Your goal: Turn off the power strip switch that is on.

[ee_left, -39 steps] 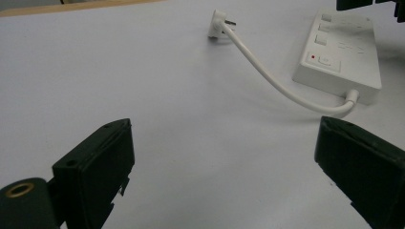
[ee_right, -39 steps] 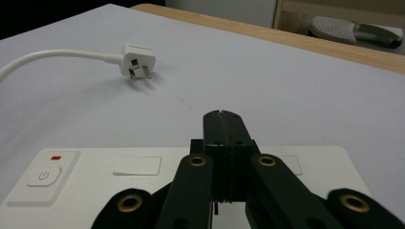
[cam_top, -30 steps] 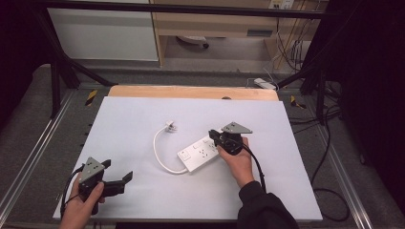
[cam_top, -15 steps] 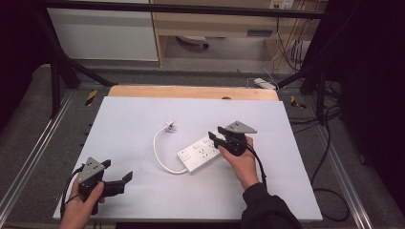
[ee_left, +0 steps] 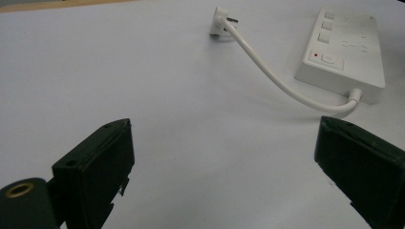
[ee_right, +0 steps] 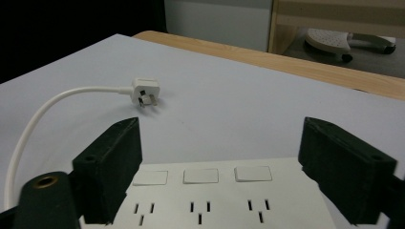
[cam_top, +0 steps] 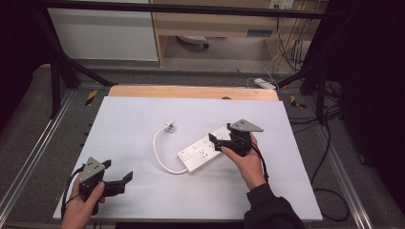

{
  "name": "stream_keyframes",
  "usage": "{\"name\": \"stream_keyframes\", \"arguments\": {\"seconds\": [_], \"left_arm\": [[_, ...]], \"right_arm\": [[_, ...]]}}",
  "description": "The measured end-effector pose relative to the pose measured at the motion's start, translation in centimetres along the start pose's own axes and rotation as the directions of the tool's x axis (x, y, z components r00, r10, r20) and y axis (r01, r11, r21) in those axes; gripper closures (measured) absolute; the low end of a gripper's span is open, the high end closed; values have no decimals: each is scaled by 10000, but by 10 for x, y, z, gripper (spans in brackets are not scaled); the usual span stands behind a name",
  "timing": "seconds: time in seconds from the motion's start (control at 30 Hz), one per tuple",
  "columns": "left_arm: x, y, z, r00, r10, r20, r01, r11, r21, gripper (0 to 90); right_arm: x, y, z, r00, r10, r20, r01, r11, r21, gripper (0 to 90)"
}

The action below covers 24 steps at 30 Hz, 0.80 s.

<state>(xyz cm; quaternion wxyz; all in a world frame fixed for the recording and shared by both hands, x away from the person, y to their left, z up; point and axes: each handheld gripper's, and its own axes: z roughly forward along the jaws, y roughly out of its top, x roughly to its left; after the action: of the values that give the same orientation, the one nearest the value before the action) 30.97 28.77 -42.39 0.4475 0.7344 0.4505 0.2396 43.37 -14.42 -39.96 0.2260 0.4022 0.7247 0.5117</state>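
White table [cam_top: 143, 124], power strip [cam_top: 205, 152] partly hidden

A white power strip [cam_top: 206, 149] lies flat and aslant mid-tabletop [cam_top: 143, 119], sockets and switches facing up. Its short white cord [cam_top: 160, 155] curves to a plug [cam_top: 171, 127] resting just beyond.
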Motion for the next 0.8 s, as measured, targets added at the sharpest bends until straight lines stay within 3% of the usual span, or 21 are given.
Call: {"name": "stream_keyframes", "arguments": {"seconds": [0.23, 0.57, 0.8], "left_arm": [[1, 0, -1, 10000, -67, 10, 67, 10000, -1, 62], [1, 0, -1, 10000, -34, 12, 34, 10000, -10, 62], [0, 0, 0, 10000, -5, 65, 5, 10000, 14, 62]], "right_arm": [[-7, 4, -13, 9999, -10, 169, 12, 9999, -168, 31], [-23, 2, -38, 9996, 217, 198, -209, 9991, -357, 30], [-36, -4, -61, 9983, 357, 470, -335, 9983, -469, 43]]}}
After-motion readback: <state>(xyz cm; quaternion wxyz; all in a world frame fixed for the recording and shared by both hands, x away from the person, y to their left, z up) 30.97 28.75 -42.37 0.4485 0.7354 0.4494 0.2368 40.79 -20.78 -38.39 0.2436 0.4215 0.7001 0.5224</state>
